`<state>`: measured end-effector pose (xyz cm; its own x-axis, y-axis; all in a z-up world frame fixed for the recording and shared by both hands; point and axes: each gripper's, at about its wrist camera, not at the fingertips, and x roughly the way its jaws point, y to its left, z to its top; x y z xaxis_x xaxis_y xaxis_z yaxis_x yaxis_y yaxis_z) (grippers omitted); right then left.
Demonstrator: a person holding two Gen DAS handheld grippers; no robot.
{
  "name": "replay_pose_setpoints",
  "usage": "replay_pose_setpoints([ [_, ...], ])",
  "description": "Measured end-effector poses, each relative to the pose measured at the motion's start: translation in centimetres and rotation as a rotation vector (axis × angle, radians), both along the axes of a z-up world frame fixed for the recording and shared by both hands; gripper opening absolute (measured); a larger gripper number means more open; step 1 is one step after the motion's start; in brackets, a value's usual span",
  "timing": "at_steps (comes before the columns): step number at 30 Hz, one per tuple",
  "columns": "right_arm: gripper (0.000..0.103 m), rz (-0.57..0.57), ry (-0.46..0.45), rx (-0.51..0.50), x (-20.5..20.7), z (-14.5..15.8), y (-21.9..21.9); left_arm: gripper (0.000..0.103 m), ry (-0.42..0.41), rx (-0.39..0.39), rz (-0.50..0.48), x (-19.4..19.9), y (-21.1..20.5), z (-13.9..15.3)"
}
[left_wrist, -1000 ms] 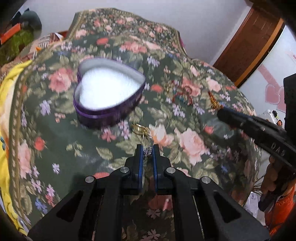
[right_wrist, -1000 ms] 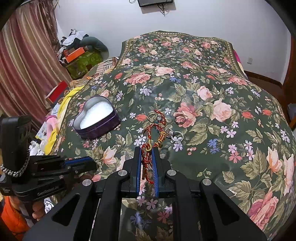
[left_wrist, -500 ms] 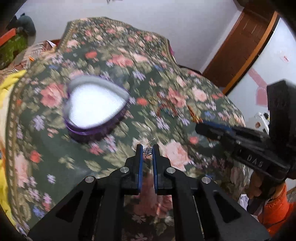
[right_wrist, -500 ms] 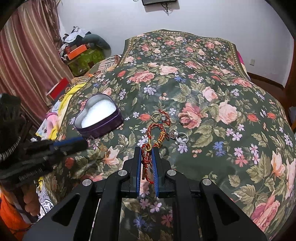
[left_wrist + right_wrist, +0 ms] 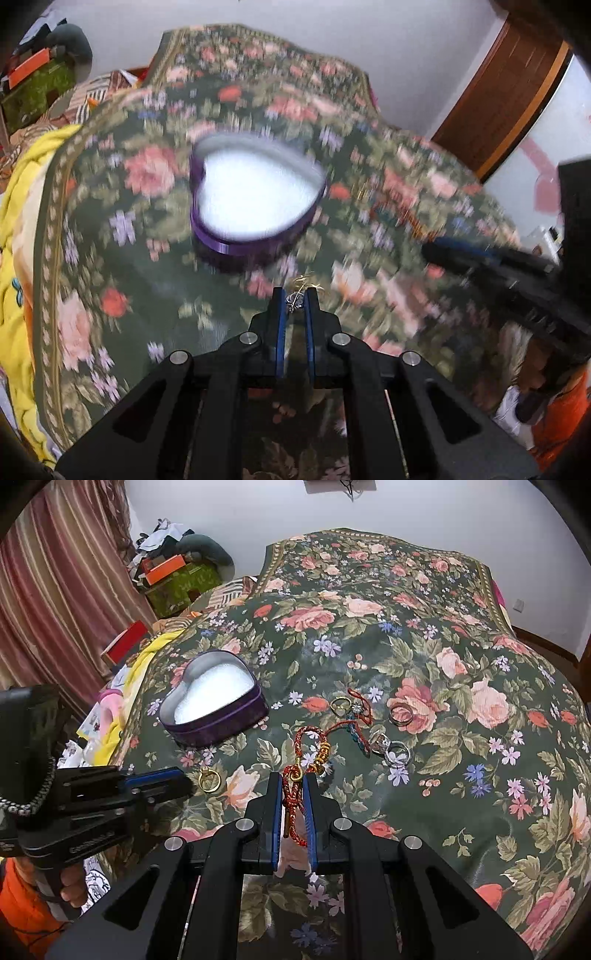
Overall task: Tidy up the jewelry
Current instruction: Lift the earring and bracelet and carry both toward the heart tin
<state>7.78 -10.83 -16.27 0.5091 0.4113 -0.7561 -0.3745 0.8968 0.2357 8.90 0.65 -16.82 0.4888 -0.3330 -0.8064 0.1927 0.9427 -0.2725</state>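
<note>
My left gripper [image 5: 294, 295] is shut on a small silver ring [image 5: 294, 300] and holds it above the floral bedspread, short of the open purple heart-shaped box [image 5: 255, 195] with white lining. The left wrist view is blurred. My right gripper [image 5: 292, 781] is shut on a red braided cord bracelet [image 5: 295, 801] with gold beads, its loop trailing forward on the bed. The box also shows in the right wrist view [image 5: 214, 701], left of the bracelet. A gold ring [image 5: 209, 780] lies by the left gripper's fingertips [image 5: 173, 775].
More jewelry lies on the bedspread [image 5: 443, 635]: a gold ring [image 5: 340, 704], a dark band [image 5: 401, 713], a silver ring [image 5: 398, 756] and a thin red and blue cord [image 5: 356, 725]. Yellow fabric [image 5: 140, 664] hangs at the bed's left edge, with boxes beyond.
My left gripper has swung left and towards the heart box with the silver ring, leaving the gold ring on the bed. My right gripper keeps its hold on the red bracelet, almost still.
</note>
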Motion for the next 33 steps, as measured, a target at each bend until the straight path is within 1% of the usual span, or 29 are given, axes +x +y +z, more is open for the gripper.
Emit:
replay_pose_setpoints([
  [4, 0.010, -0.001, 0.015, 0.006, 0.1, -0.3, 0.0, 0.008, -0.012, 0.007, -0.011, -0.6, -0.2, 0.1],
  [9, 0.010, 0.004, 0.015, 0.004, -0.1, -0.4, 0.0, 0.008, -0.023, 0.060, -0.032, -0.9, -0.9, 0.1],
  [17, 0.010, -0.006, 0.016, 0.010, 0.0, -0.3, -0.3, 0.008, -0.089, 0.023, -0.008, -0.4, -1.0, 1.4],
  [20, 0.010, -0.012, 0.015, 0.010, 0.0, -0.3, -0.5, 0.008, -0.107, -0.021, -0.017, 0.1, -1.2, 2.1],
  [23, 0.010, -0.018, 0.014, 0.008, 0.0, -0.2, -0.8, 0.008, -0.130, -0.132, -0.037, 0.5, -1.3, 3.2],
  [25, 0.010, -0.021, 0.012, 0.008, 0.1, -0.2, -1.0, 0.008, -0.154, -0.164, -0.047, 0.6, -1.5, 4.0],
  [26, 0.010, -0.022, 0.011, 0.010, 0.1, -0.1, -1.1, 0.008, -0.173, -0.156, -0.052, 0.5, -1.9, 4.5],
  [29, 0.010, -0.023, 0.010, 0.015, 0.2, 0.0, -1.1, 0.008, -0.197, -0.092, -0.051, 0.4, -2.4, 5.1],
  [33, 0.010, -0.014, 0.006, 0.015, 0.3, 0.2, -0.7, 0.008, -0.211, 0.038, -0.037, 0.4, -2.5, 5.0],
])
